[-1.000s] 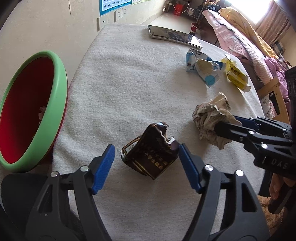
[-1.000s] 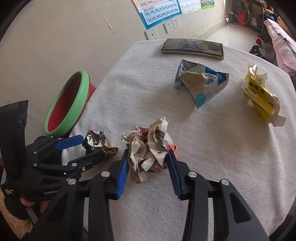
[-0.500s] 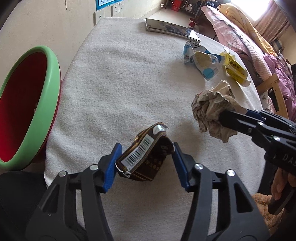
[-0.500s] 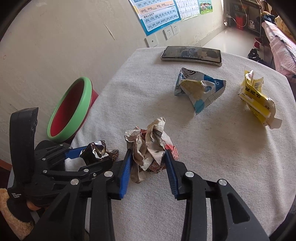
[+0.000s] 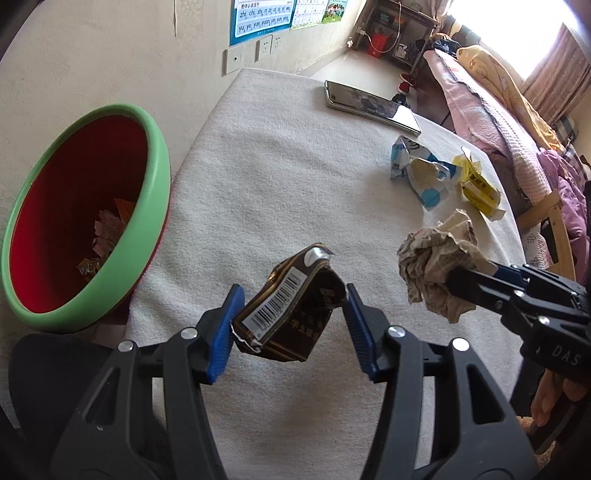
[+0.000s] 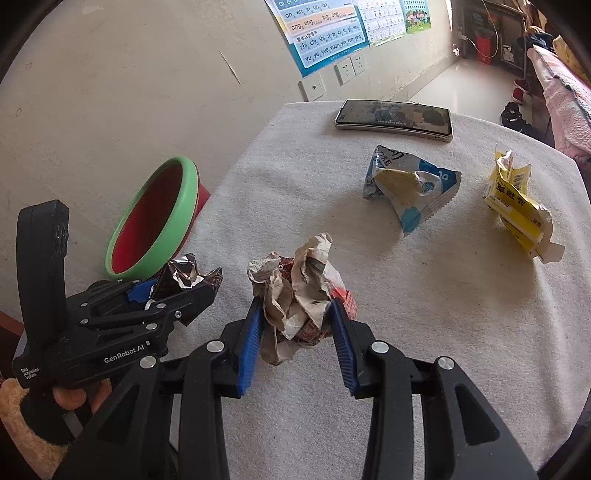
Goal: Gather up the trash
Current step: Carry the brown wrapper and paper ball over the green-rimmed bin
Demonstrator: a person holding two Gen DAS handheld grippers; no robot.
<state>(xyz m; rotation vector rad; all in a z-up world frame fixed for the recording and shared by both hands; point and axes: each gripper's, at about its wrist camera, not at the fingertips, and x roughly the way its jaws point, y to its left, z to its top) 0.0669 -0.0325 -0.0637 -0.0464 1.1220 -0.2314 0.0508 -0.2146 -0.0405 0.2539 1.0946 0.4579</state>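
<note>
My left gripper (image 5: 291, 325) is shut on a crushed brown carton (image 5: 288, 314) with a barcode and holds it above the white-clothed table (image 5: 280, 177). My right gripper (image 6: 297, 332) is shut on a crumpled paper wad (image 6: 301, 291), also lifted; the wad shows in the left wrist view (image 5: 436, 266). The left gripper and carton (image 6: 184, 277) appear at left in the right wrist view. A red bin with a green rim (image 5: 85, 221) stands left of the table and holds scraps. A blue-white wrapper (image 6: 410, 188) and a yellow box (image 6: 517, 206) lie on the table.
A phone (image 6: 393, 118) lies at the table's far edge. A wall with a poster (image 6: 321, 33) and sockets is behind. A bed (image 5: 491, 110) and a wooden chair (image 5: 554, 229) stand to the right of the table.
Both grippers have risen with their loads. The left one closed on the brown carton a second ago and lifted it, turning toward the bin. The right one holds the paper wad higher.
</note>
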